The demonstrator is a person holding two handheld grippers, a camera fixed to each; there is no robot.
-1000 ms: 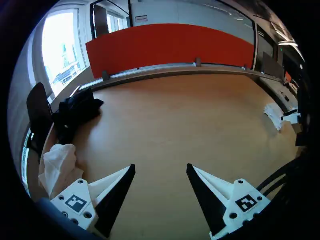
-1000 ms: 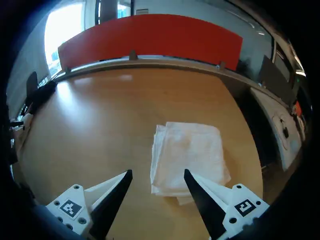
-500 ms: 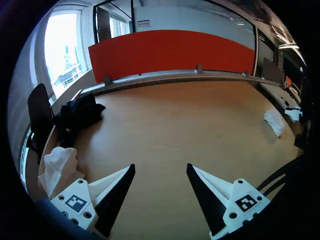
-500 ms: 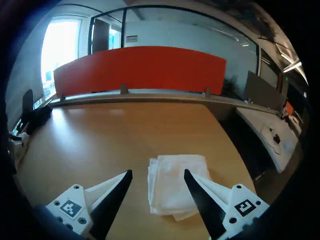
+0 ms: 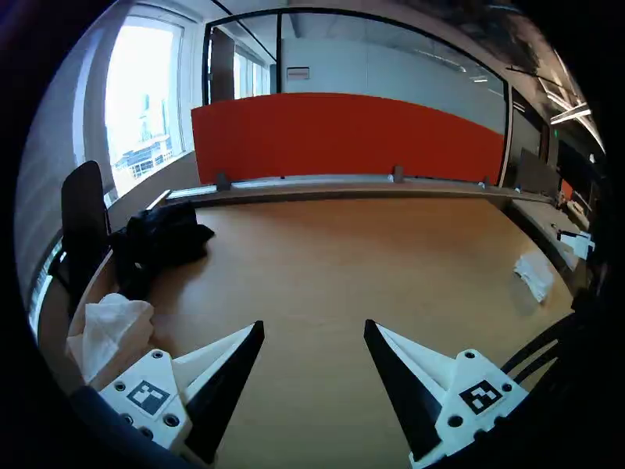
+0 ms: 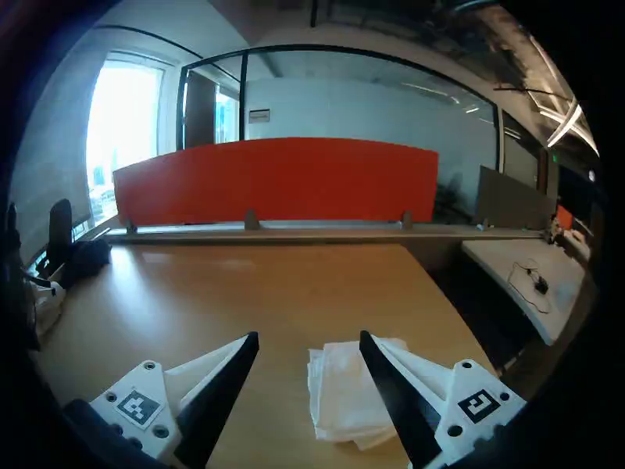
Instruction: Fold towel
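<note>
The towel (image 6: 348, 387) is folded into a flat white stack and laid on the wooden table (image 6: 234, 289). In the right gripper view it is located just ahead of the right gripper (image 6: 308, 336), below the gap between the two fingers and offset towards the right-hand finger, by which its right edge is covered. Contact between that finger and the towel cannot be determined. The right gripper's jaws are spread wide and nothing is held between them.

In the left gripper view the towel (image 5: 535, 273) is placed well apart from the left gripper (image 5: 313, 323), far off to its right. The left gripper's jaws are likewise spread apart, with bare tabletop between them. A crumpled white cloth (image 5: 105, 332) is found just beside its left-hand finger, and a black bundle (image 5: 160, 238) is laid farther ahead on that side. The table's far edge is closed off by a red partition (image 5: 344, 137).
</note>
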